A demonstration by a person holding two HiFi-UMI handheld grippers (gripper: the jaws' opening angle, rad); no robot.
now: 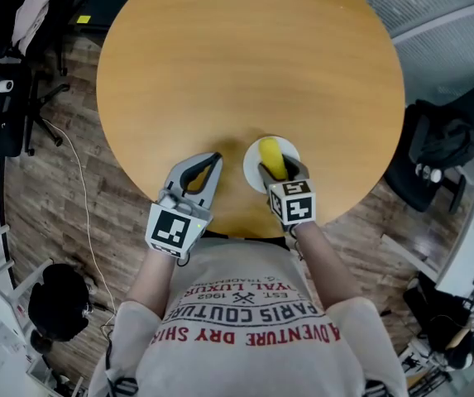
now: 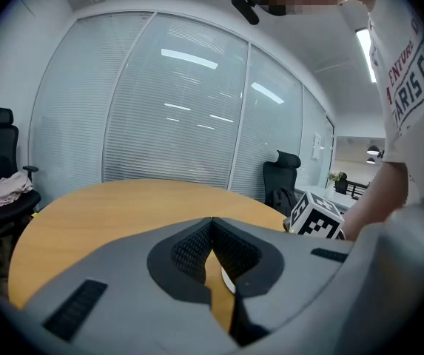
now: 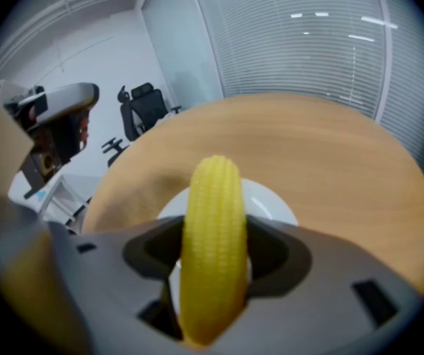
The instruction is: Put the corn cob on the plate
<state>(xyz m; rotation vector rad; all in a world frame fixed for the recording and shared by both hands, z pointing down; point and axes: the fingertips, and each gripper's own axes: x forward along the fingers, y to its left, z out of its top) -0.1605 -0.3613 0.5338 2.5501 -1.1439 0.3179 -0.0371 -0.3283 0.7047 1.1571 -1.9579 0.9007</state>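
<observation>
Corn cob (image 3: 212, 250) sits clamped between the jaws of the right gripper (image 1: 280, 169), over the white plate (image 1: 251, 162) near the front edge of the round counter (image 1: 245, 73). Just beside it, the left gripper (image 1: 211, 162) has its jaw tips pressed together and holds nothing.

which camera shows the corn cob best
The right gripper view: the corn cob fills the centre, kernels clear, clamped in the right claw over the plate. The head view shows it small, from above. The left gripper view doesn't show it.
</observation>
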